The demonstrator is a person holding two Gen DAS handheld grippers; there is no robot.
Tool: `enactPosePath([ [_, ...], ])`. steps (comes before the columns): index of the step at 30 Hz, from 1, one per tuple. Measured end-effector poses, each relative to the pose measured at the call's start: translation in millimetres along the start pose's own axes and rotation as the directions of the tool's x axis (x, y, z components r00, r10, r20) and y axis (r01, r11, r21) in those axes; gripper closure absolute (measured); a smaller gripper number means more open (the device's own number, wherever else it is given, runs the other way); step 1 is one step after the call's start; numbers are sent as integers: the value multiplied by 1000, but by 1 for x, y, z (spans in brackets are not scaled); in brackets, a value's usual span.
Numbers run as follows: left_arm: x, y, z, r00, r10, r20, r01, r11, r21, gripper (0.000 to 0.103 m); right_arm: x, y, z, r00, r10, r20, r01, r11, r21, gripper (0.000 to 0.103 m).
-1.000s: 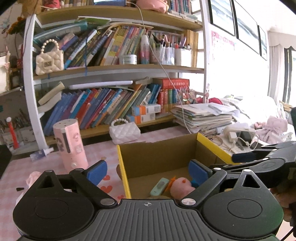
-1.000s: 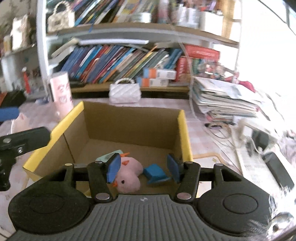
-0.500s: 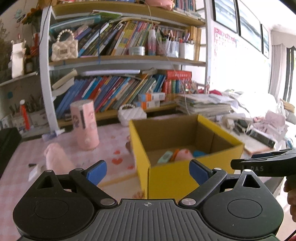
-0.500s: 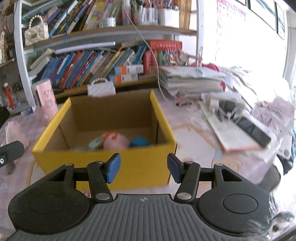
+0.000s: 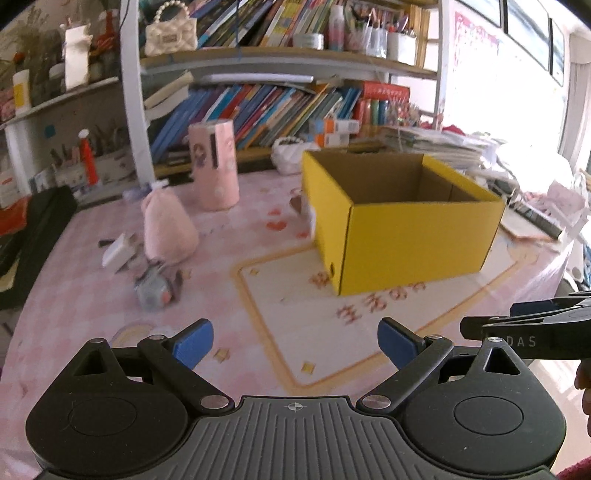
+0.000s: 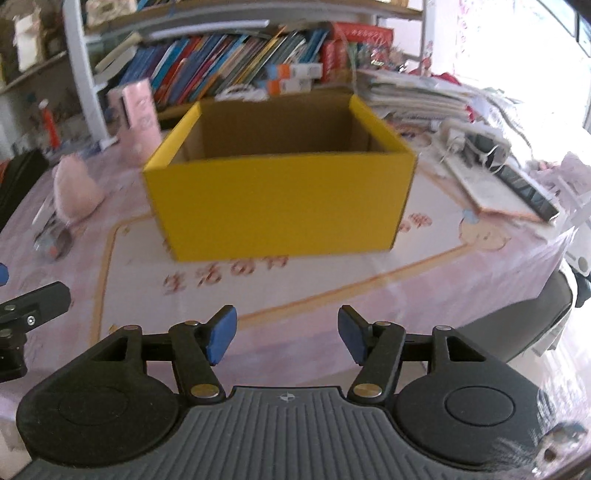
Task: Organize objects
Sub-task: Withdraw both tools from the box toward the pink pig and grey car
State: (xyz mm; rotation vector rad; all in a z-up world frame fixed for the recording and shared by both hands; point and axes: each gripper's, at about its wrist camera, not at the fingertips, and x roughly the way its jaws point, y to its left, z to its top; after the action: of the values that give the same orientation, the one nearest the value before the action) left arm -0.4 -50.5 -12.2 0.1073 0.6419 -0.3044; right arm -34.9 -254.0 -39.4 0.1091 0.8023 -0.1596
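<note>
One yellow box (image 5: 413,236) is counted, one pink cylinder (image 5: 213,166), one pink plush (image 5: 168,229), two white purses (image 5: 170,34).

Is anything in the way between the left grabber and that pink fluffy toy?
Nothing visible blocks it. The left gripper, jaws open, has bare tablecloth ahead; the small grey toy lies just in front of the pink plush toy.

Left hand-held gripper (image 5: 295,341) and right hand-held gripper (image 6: 287,334) both gape, holding nothing.
</note>
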Motion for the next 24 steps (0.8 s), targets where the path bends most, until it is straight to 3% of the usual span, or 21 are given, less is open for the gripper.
enactPosePath([
  [24, -51, 55, -40, 991, 131, -39, -134, 987, -86, 6, -12, 87, -31, 986, 156, -65, -165, 973, -161, 33],
])
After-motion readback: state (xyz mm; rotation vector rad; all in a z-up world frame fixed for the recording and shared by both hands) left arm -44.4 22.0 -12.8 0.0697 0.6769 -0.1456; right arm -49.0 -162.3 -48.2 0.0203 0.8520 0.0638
